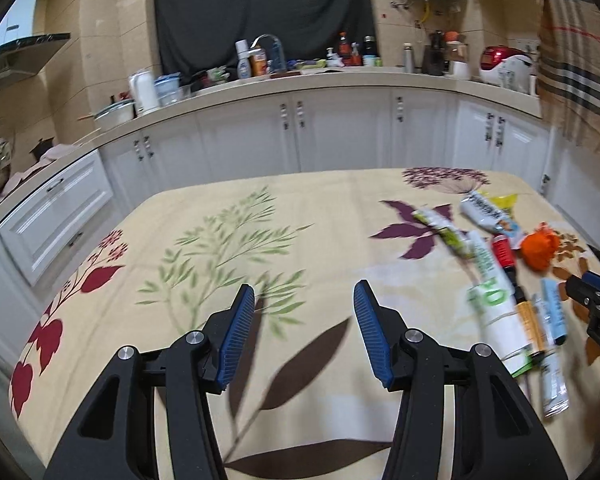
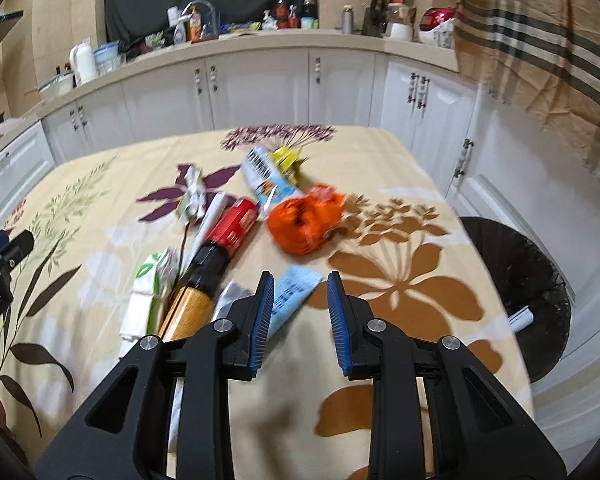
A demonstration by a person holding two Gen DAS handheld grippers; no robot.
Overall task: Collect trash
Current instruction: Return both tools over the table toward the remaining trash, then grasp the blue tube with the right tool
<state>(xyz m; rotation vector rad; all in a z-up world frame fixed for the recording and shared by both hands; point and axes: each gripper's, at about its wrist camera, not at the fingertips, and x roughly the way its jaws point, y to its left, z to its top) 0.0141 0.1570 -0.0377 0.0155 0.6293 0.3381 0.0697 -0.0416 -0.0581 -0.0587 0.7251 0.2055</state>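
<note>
A heap of trash lies on the flowered tablecloth (image 2: 380, 152): a crumpled orange bag (image 2: 306, 220), a long red, black and orange pack (image 2: 220, 256), a light blue wrapper (image 2: 296, 292), a white and green wrapper (image 2: 148, 292) and a white and blue packet (image 2: 264, 176). My right gripper (image 2: 300, 278) hovers just over the near end of the blue wrapper, jaws apart and gripping nothing. My left gripper (image 1: 304, 292) stands open over bare cloth, well left of the heap, where the orange bag (image 1: 540, 246) and the white and green wrapper (image 1: 496, 300) show.
A black mesh bin (image 2: 540, 264) stands on the floor off the table's right side, with a white item (image 2: 520, 318) inside. White cabinets (image 1: 340, 136) and a cluttered counter (image 1: 340, 80) run behind the table. A plaid cloth (image 2: 540, 40) hangs at the right.
</note>
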